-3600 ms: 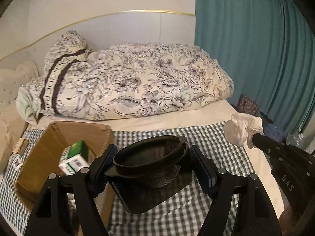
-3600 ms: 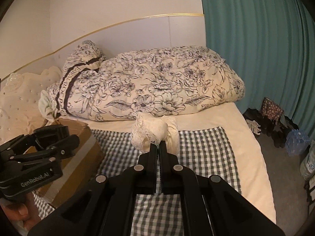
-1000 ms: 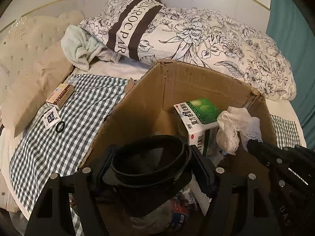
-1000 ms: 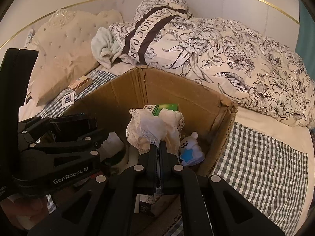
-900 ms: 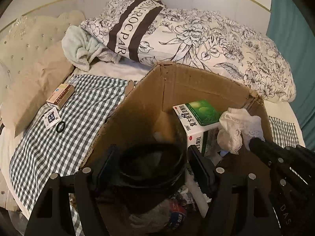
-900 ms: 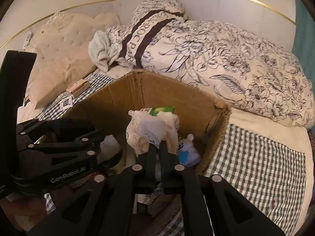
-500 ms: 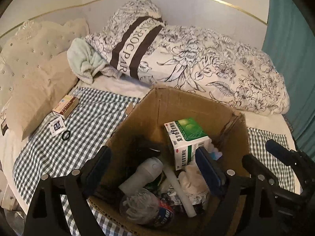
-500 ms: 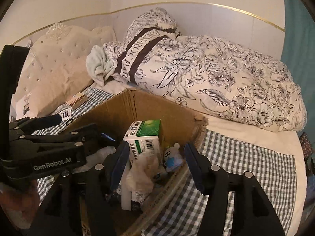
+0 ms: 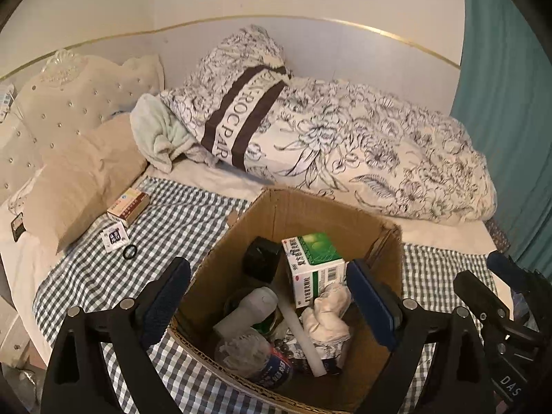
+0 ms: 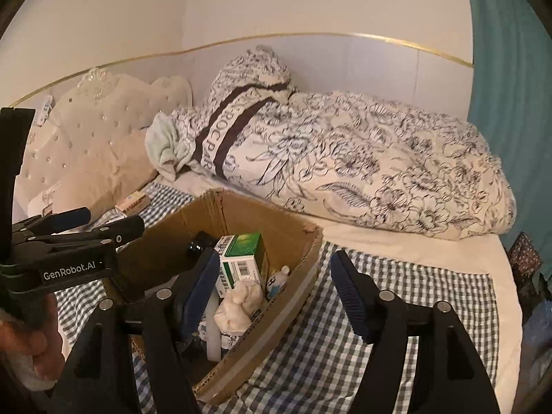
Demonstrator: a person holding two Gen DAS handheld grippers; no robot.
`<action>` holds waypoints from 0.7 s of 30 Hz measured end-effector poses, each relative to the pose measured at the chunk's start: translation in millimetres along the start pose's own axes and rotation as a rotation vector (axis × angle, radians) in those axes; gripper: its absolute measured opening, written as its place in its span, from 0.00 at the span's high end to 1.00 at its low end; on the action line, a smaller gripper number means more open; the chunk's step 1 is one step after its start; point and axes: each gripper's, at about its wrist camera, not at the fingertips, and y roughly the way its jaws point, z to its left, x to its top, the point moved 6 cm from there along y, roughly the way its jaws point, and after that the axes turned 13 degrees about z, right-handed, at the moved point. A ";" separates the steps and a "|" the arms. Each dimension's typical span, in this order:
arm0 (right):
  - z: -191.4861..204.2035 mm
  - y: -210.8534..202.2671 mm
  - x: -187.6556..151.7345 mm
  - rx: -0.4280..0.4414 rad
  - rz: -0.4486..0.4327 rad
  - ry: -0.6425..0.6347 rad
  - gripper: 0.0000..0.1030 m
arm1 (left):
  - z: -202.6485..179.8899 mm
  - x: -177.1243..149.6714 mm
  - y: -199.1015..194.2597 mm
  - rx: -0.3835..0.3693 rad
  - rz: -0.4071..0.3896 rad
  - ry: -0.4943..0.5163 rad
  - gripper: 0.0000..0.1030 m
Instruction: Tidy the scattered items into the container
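The cardboard box (image 9: 310,207) (image 10: 248,214) stands on the checked blanket. Inside it lie a black container (image 9: 262,262), a white lace cloth (image 9: 327,314) (image 10: 238,305), a green-and-white medicine box (image 9: 314,258) (image 10: 241,255) and a plastic bottle (image 9: 255,352). My left gripper (image 9: 265,269) hovers above the box, its jaws opening and holding nothing. My right gripper (image 10: 275,258) hangs over the box's right rim, its jaws also opening and empty. A small carton (image 9: 128,207), a packet (image 9: 114,236) and a black ring (image 9: 130,252) lie on the blanket to the left.
A floral duvet (image 9: 362,158) is heaped behind the box, with a beige pillow (image 9: 79,186) and a tufted headboard (image 9: 69,103) at the left. A teal curtain (image 9: 510,103) hangs at the right. A hand (image 10: 24,341) holds the left gripper.
The left jaws let go of the black container and the right jaws let go of the lace cloth; both now lie in the box. Both grippers have risen and drawn back.
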 end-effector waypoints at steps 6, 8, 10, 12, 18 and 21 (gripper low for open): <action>-12.8 -33.1 -0.5 -0.033 -0.070 0.018 0.09 | -11.9 2.7 -28.0 -0.009 -0.061 0.016 0.04; -16.7 -43.3 -0.8 -0.042 -0.086 0.016 0.08 | -17.0 2.5 -37.2 -0.013 -0.084 0.024 0.02; -19.6 -51.4 -0.9 -0.043 -0.100 0.017 0.06 | -21.5 2.9 -46.2 -0.012 -0.108 0.031 0.00; -23.3 -61.1 -1.4 -0.050 -0.116 0.021 0.00 | -25.3 2.2 -58.0 -0.008 -0.140 0.037 0.00; -35.2 -90.8 -3.2 -0.062 -0.172 0.039 0.00 | -32.9 1.1 -83.0 -0.016 -0.201 0.036 0.00; -43.2 -102.0 -5.7 -0.073 -0.188 0.047 0.00 | -39.0 -0.7 -94.7 -0.023 -0.225 0.040 0.00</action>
